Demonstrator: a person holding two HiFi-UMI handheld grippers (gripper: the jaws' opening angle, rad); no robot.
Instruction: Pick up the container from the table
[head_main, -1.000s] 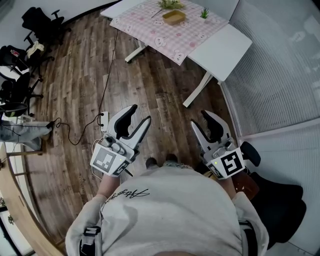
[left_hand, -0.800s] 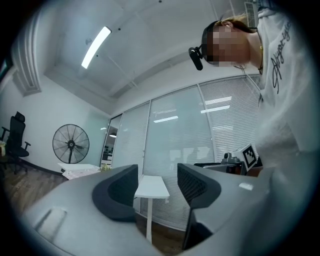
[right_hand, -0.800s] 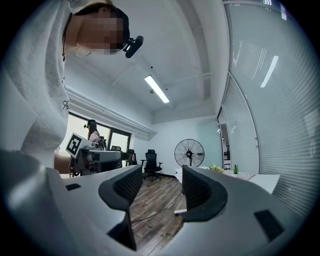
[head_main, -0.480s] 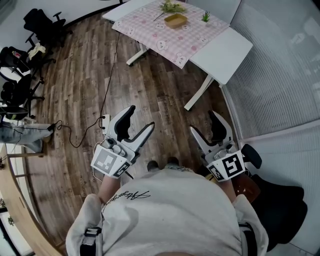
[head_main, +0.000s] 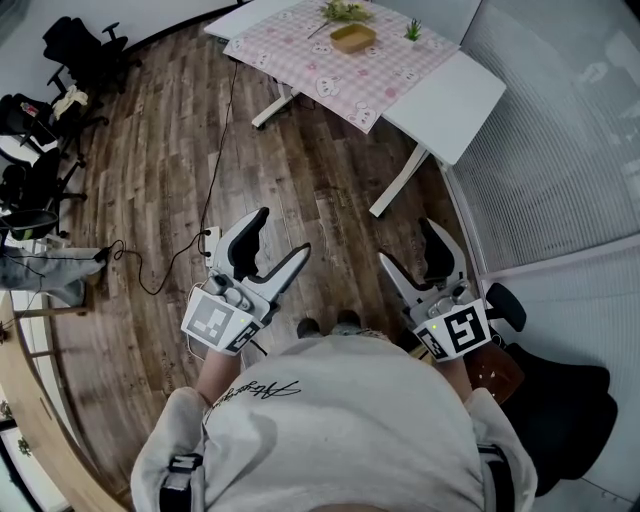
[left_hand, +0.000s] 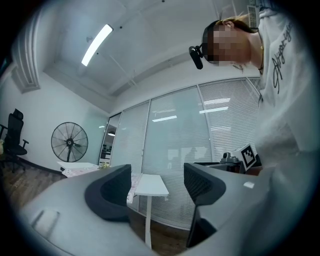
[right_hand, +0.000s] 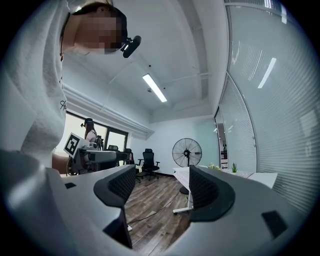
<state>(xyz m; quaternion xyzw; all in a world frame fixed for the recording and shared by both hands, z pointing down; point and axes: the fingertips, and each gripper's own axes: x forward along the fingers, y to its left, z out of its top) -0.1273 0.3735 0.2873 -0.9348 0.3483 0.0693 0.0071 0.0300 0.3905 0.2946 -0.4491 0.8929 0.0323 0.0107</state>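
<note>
Container (head_main: 352, 38) sits on the table (head_main: 440, 100), well away from both grippers.
Its long side runs left-right; left gripper (head_main: 283, 230) and right gripper (head_main: 406, 240) are empty, jaws wide, just been opening.

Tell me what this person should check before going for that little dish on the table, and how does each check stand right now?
1. Left tongs open and empty: ok. They have just been opening, with nothing between them.
2. Right tongs open and empty: ok. They have also just been opening, with nothing between them.
3. Shallow tan container in sight on the pink patterned tablecloth: ok.
4. Container within reach: not ok. A stretch of brown wooden floor lies between the person and the table.
5. Room for the tongs around the container: cannot tell. The leafy green plant sits close behind it.
</note>
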